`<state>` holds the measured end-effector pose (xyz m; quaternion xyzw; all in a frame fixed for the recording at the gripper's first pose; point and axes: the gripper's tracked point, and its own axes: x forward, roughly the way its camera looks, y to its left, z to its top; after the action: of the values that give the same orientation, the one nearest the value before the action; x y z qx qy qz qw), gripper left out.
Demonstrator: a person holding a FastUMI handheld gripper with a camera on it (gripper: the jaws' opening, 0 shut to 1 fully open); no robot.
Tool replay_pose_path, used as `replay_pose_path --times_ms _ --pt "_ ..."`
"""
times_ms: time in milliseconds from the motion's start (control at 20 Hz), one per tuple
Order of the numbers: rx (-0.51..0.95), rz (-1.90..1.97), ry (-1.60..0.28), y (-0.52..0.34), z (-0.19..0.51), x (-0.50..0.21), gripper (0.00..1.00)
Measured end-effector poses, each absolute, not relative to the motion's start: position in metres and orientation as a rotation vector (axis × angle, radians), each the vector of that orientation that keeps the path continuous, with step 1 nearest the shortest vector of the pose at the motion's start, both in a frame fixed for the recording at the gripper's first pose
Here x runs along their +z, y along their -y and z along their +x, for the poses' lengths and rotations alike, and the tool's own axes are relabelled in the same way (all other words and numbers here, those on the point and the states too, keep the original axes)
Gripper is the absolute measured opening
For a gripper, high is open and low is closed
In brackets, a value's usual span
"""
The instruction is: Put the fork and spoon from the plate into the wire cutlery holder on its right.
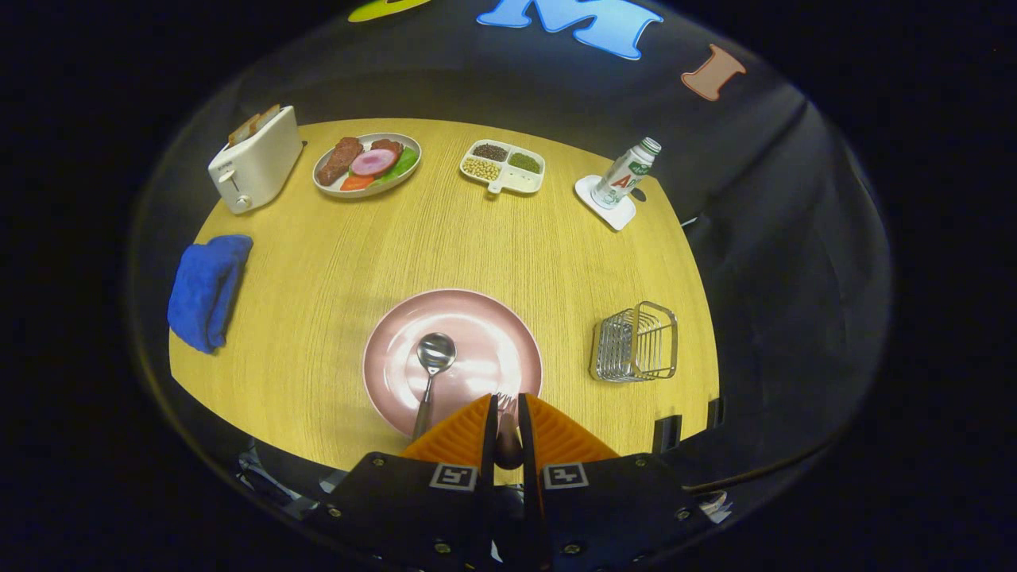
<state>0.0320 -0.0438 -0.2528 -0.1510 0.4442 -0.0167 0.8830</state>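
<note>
A pink plate [477, 318] lies on the wooden table just ahead of my fingers. A metal spoon [434, 361] rests on it, bowl pointing away, handle reaching back over the near rim left of my fingers. My gripper [507, 405] with its orange fingers [461, 433] is shut on the fork [505, 417]; the fork's tines poke out past the fingertips over the plate's near rim and its handle runs back between the pads. The wire cutlery holder [636, 343] stands to the right of the plate, apart from it, with nothing seen inside.
A folded blue cloth [205, 290] lies at the table's left edge. Along the far side stand a white toaster [254, 159], a food plate [367, 164], a divided dish [504, 165] and a bottle on a coaster [624, 179].
</note>
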Motion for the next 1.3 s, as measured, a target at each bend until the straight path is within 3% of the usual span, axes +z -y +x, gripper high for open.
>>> replay_pose_path --times_ms 100,650,1300 --pt "-0.029 -0.316 -0.923 0.044 0.033 -0.252 0.1" --pt "-0.051 -0.316 -0.867 0.052 0.054 -0.212 0.1" --pt "-0.236 -0.222 -0.762 0.152 0.091 -0.133 0.09"
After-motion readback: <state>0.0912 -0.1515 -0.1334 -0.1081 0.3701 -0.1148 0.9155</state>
